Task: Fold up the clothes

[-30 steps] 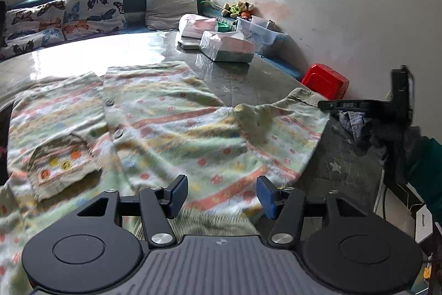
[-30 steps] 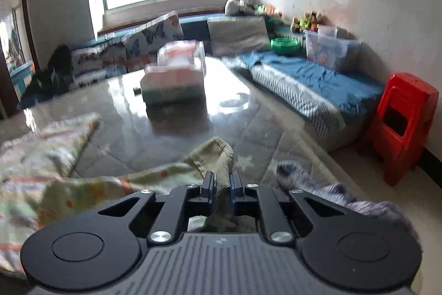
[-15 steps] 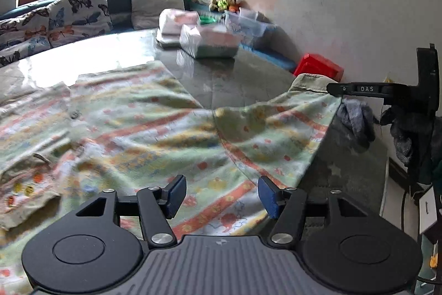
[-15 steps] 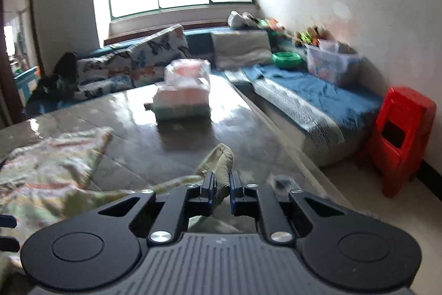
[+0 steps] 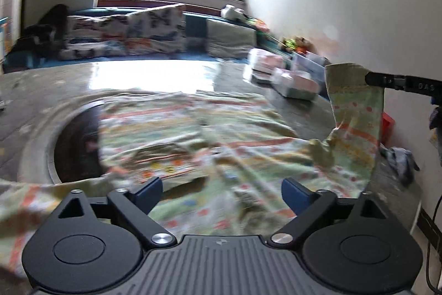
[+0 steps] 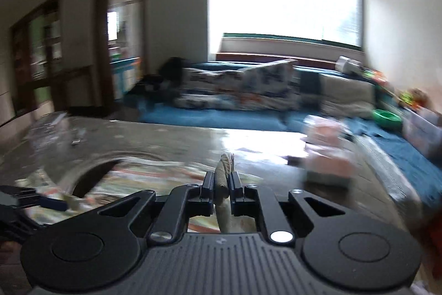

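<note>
Right hand-held gripper [image 6: 221, 191] is clamped on the ribbed cuff [image 6: 224, 176] of a sleeve, and this same hand-held gripper is seen from the left wrist view as a dark bar at the right edge, holding the sleeve [image 5: 356, 123] up in the air so that it hangs down as a strip. The left hand-held gripper [image 5: 221, 191] has its jaws wide apart; they have just been opening, and nothing is between them, only the cloth lying below.

The sleeve belongs to a pale green garment [image 5: 193, 134] with orange stripes and small coloured dots, which lies spread and wrinkled on the worktop [image 5: 152, 73]. One part of it lies over a round dark opening [image 5: 77, 145] in the worktop on the left side. Some wrapped packs [image 5: 295, 85] stand on the far right part of the worktop. Behind it are a blue sofa with butterfly cushions [image 6: 237, 90], a bright window [image 6: 284, 2] and a white wall. Both views are blurred.
</note>
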Available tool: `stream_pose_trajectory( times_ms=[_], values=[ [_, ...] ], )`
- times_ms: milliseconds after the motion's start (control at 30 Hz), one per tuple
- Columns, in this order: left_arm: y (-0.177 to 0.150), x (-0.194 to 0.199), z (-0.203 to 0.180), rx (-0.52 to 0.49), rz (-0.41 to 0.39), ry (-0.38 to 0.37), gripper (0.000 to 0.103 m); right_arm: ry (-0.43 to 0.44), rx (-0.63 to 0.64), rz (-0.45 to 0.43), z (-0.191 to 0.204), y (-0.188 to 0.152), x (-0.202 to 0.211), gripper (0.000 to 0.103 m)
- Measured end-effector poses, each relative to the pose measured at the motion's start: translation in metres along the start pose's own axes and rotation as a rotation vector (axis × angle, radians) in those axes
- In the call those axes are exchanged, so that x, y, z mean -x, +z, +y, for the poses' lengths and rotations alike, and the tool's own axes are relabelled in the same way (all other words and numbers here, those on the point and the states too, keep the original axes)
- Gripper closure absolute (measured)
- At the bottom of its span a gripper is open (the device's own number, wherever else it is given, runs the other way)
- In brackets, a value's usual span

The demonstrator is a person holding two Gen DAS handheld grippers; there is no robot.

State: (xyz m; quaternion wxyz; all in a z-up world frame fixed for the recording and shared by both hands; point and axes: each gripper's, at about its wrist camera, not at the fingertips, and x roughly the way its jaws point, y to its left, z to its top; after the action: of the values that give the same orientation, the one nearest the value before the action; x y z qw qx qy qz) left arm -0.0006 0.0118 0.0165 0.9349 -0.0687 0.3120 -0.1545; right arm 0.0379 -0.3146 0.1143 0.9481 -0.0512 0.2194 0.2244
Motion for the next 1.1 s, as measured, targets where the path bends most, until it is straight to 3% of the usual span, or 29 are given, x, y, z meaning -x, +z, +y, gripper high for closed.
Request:
stream_pose_trajectory(
  times_ms=[100,400,533,667,833,1100],
  values=[
    [-0.002,0.013,0.015,0.035,-0.026,0.035,0.001,0.084,0.06,0.016,0.034,0.01,-0.02,0.093],
    [-0.008,0.037,0.045,0.114,-0.065,0.104,0.0,0.272,0.166,0.089,0.117,0.0,-0.058,0.093],
    [-0.008,0.04,0.05,0.131,-0.068,0.113,0.0,0.333,0.175,0.128,0.135,-0.006,-0.068,0.092],
    [-0.007,0.035,0.05,0.134,-0.064,0.117,0.0,0.369,0.151,0.127,0.132,-0.008,-0.059,0.083],
    [-0.003,0.03,0.044,0.125,-0.063,0.111,0.0,0.318,0.16,0.134,0.109,-0.013,-0.044,0.08],
    [-0.003,0.011,0.019,0.079,-0.027,0.055,0.0,0.176,0.052,0.299,0.046,-0.071,-0.045,0.08]
  ],
)
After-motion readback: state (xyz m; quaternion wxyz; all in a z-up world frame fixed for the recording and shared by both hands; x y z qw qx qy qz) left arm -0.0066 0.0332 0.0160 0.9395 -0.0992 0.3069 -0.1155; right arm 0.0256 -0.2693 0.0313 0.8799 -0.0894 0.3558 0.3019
